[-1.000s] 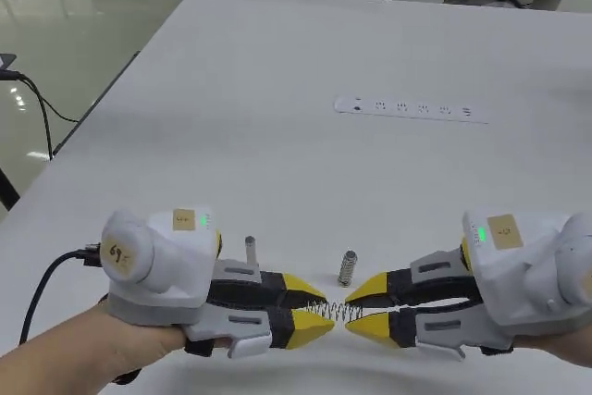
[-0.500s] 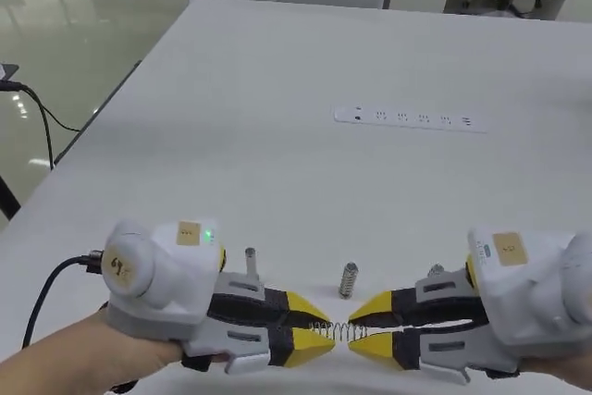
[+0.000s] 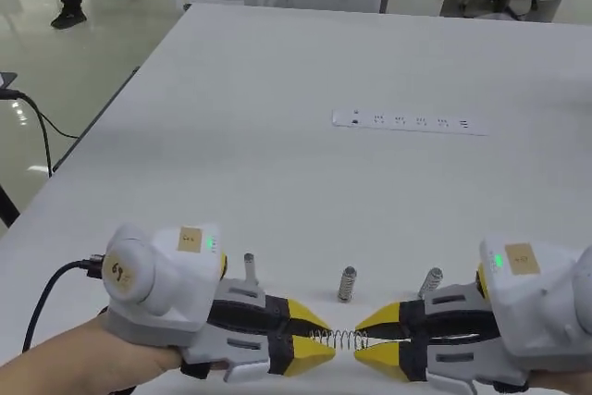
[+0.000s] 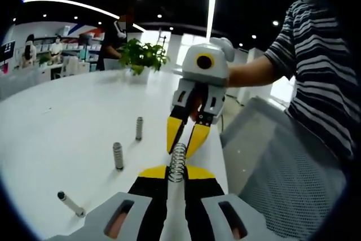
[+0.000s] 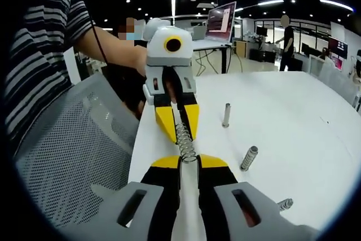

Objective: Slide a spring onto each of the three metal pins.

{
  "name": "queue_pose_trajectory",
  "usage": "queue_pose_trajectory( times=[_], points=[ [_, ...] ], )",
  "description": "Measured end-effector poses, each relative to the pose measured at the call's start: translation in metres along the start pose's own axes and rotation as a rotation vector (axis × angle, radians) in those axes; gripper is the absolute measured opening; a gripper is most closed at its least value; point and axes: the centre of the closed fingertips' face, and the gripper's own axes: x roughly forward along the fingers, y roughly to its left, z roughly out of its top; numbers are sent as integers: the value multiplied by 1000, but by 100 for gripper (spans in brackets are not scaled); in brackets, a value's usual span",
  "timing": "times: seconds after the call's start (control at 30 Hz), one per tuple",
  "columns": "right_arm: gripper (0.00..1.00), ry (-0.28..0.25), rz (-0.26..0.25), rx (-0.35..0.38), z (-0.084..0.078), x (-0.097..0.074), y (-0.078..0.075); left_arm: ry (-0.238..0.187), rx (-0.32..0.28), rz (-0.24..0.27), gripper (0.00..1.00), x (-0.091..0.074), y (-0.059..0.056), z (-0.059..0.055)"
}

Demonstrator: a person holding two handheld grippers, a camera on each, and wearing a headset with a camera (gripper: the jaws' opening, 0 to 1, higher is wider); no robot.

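A white workbench (image 3: 277, 136) seen from above, with two hand-held grippers meeting nose to nose at its near edge.

At near left, a hand holds the left gripper (image 3: 326, 335), a black cable trailing from its rear. Its yellow-tipped jaws are drawn close and pinch the left end of a small coil spring (image 3: 340, 338). The spring hangs level in the air above the near edge, bridging the two grippers.

Just beyond the left gripper stands a bare metal pin (image 3: 249, 265), upright, with nothing on it. To its right, a little beyond the held spring, is a second pin wearing a spring (image 3: 347, 284). Further right is a third pin, also sleeved (image 3: 431, 280).

At near right, the right gripper (image 3: 359, 338) points left, and its jaws nip the spring's other end.

Far across the bench lies a white power strip (image 3: 407, 121).

Two pins look done, and the bare left pin is likely meant for this spring. Holding it at both ends probably serves to pass or re-grip it, so one end comes free to drop over that pin.
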Motion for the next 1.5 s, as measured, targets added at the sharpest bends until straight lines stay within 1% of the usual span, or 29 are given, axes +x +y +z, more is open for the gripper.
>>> queue_pose_trajectory(
  times=[0.13,0.23,0.43,0.53,0.63,0.67,0.73,0.9,1.0,1.07,1.23,1.4,1.5],
  points=[
    [7,-3,2,2,0,0,1,1,-6,1,3,-1,0,-1],
    [7,-4,-5,-4,1,0,1,-1,-3,5,3,-1,1,0],
    [7,-10,-14,-25,9,-3,-2,-6,-2,17,3,-1,3,1],
    [7,-10,-15,-44,13,-4,-2,-4,-1,23,3,-1,5,0],
    [7,-28,-10,-46,21,-3,-2,11,9,33,2,0,6,-4],
    [7,-30,-6,-52,23,-2,0,24,17,36,3,0,6,-6],
    [7,-29,-8,-72,26,1,0,33,22,40,2,1,7,-8],
    [7,-49,-7,-97,38,6,3,54,33,50,3,3,7,-12],
    [7,-61,-16,-125,47,10,4,52,33,54,2,4,8,-11],
    [7,-55,-23,-146,49,12,3,53,36,58,2,5,9,-11],
    [7,-70,-32,-172,56,16,3,42,30,59,2,7,9,-7],
    [7,-81,-45,-194,60,16,2,24,17,64,3,8,10,-2],
    [7,-81,-49,-205,60,16,2,25,12,70,3,8,11,-2]
  ],
)
